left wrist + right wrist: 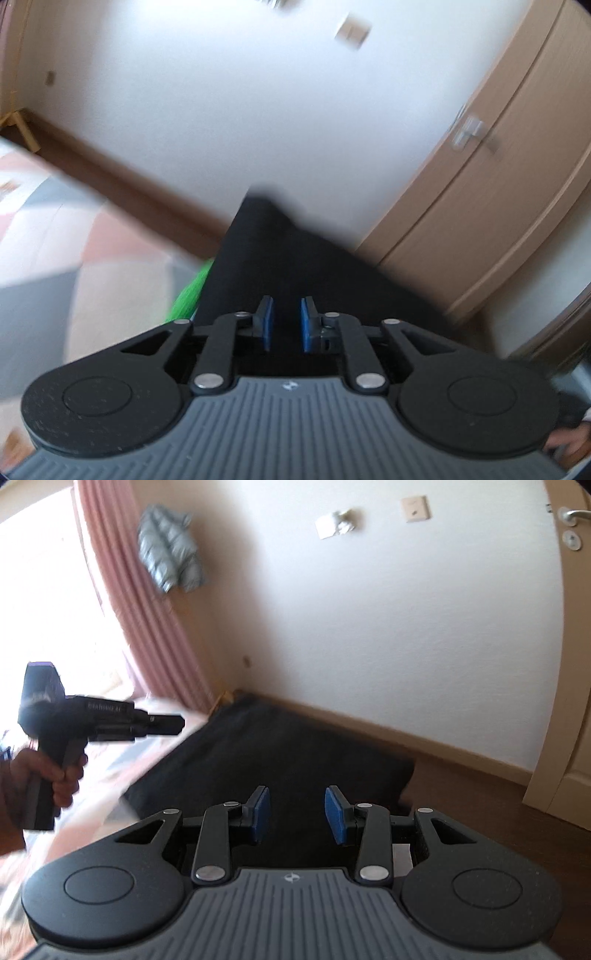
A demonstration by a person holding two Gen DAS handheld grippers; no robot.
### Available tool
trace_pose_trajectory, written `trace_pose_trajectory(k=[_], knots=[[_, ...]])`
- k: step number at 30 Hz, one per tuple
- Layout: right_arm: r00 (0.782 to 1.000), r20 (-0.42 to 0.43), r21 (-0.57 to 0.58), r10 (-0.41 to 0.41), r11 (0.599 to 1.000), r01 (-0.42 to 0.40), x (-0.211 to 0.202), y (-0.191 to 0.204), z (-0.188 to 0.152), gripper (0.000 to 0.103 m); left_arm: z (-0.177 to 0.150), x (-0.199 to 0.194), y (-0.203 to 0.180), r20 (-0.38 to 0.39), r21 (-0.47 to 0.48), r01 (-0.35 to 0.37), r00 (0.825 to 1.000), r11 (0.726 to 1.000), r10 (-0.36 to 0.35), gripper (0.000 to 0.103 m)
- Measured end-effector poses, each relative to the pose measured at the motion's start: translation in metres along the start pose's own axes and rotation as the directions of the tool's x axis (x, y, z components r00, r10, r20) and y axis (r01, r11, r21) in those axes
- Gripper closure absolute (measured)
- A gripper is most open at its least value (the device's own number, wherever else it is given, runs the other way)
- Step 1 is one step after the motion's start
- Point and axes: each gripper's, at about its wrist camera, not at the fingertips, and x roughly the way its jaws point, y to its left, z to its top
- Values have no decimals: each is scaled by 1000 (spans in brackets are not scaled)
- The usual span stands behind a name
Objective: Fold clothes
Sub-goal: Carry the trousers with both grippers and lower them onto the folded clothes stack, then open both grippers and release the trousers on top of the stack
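Note:
A black garment (280, 749) lies spread over the corner of a bed (99, 794) with a pink and white cover. My right gripper (297, 794) hovers just above the garment's near part, open, its blue pads well apart with nothing pinched. A person's hand (55, 775) holds my left gripper (181, 722) over the bed, a little left of the garment's edge; it looks shut and nothing hangs from it. In the left wrist view the left gripper (286, 302) has its pads nearly together, and the black garment (266, 251) fills the view beyond them.
Something bright green (192, 291) peeks out beside the garment. Brown floor (461, 786) and a white wall lie past the bed. A wooden door (480, 184) stands to the right. A pink curtain (147, 627) and a hanging grey padded jacket (170, 546) are at the left.

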Motion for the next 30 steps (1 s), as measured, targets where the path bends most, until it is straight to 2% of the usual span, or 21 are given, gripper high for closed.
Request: trace_pose_trajectory(k=[2, 4, 10, 12, 14, 19, 21, 22, 23, 25, 30], knots=[[999, -51, -41, -5, 999, 2, 3, 6, -16, 64, -10, 0, 3, 6, -22, -5, 1000, 1000, 5, 95], [995, -101, -70, -9, 998, 2, 10, 9, -30, 64, -11, 1, 6, -2, -33, -19, 1000, 999, 19, 100], [991, -131, -41, -11, 999, 6, 15, 5, -27, 64, -4, 2, -2, -23, -2, -58, 998, 998, 58, 100], [991, -134, -19, -10, 1000, 8, 12, 3, -20, 63, -3, 0, -3, -34, -17, -69, 997, 997, 68, 89], [992, -123, 14, -4, 1000, 6, 7, -1, -14, 60, -2, -4, -11, -53, -24, -71, 996, 997, 70, 62], [987, -163, 66, -6, 998, 17, 0, 0, -3, 56, 3, -20, -47, -96, 4, -152, 984, 988, 152, 31], [990, -138, 79, -7, 997, 19, -9, 4, 5, 50, 4, -29, -60, -121, 5, -186, 975, 983, 185, 18], [990, -137, 68, -23, 997, 32, -15, 7, 8, 40, 3, -36, -67, -128, 9, -204, 971, 979, 203, 13], [990, -137, 57, -38, 997, 46, -21, 9, 11, 29, 3, -42, -74, -134, 15, -219, 967, 976, 219, 12], [987, -145, 39, -63, 997, 69, -32, 13, 16, 26, 0, -54, -87, -149, 29, -246, 957, 969, 248, 6], [978, -184, 44, -103, 993, 112, -64, 27, 15, 17, -14, -85, -121, -151, 71, -330, 929, 941, 337, 2]])
